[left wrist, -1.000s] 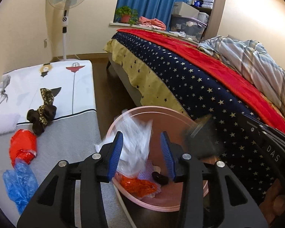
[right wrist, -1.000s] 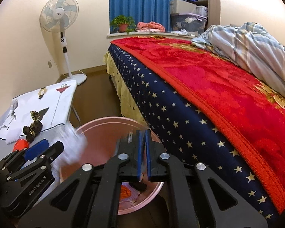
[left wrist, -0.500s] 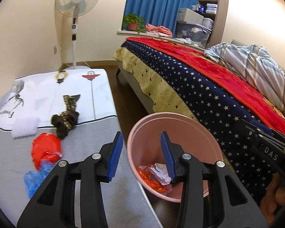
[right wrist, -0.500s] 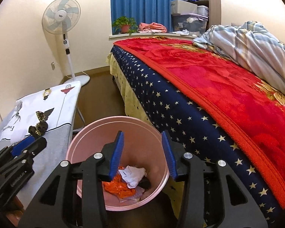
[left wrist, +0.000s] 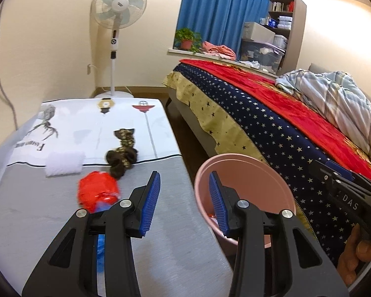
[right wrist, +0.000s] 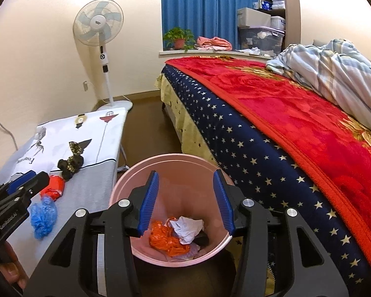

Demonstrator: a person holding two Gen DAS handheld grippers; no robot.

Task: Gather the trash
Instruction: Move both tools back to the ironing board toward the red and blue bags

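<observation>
Red wrapper (left wrist: 96,193) lies just left of the wide, empty left tool (left wrist: 184,198).

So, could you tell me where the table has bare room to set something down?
The grey near end of the table is bare in front of the red wrapper, and the white far end beyond the scrunchie. The middle is crowded: towel, wrapper, blue bag.

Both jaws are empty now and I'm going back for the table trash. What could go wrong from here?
1. The red wrapper touches the dark hair scrunchie; a wide grab may take both.
2. The blue plastic is thin and crumpled; it may slip out.
3. The pink bin stands off the table edge; an early release could miss it.
</observation>
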